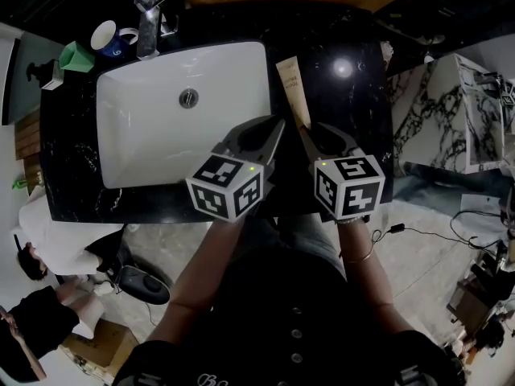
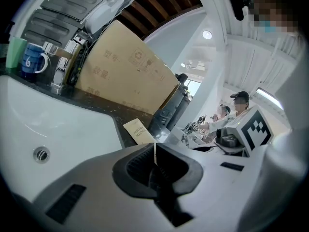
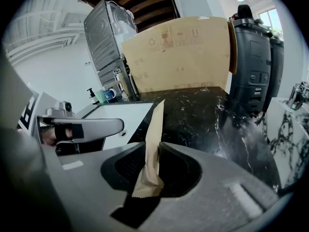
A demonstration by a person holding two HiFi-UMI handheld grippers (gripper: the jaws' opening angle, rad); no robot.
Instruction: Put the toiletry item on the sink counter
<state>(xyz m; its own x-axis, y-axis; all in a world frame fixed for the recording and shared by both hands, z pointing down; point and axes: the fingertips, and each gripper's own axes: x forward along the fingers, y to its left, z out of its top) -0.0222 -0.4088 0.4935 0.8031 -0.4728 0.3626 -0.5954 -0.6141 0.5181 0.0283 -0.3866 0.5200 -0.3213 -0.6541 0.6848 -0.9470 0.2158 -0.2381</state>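
The toothbrush packet [image 1: 292, 87] lies on the black counter [image 1: 346, 143] just to the right of the sink [image 1: 161, 135], running lengthwise along the sink's right edge. Its far end rests on the stone. Its near end sits between the jaws of the right gripper [image 1: 310, 129], and both jaws lie against the packet's sides, gripping it. Behind them the paper hangs crumpled. The left gripper [image 1: 276, 124] is over the sink's front right corner, close beside the right one, with its jaws closed together. At the back of the sink stands the faucet [image 1: 147, 22]. A blue mug [image 1: 107, 39] and a green cup [image 1: 76, 56] sit near the sink's back left corner. A cardboard box [image 3: 183, 52] stands upright behind the counter, beyond the sink.
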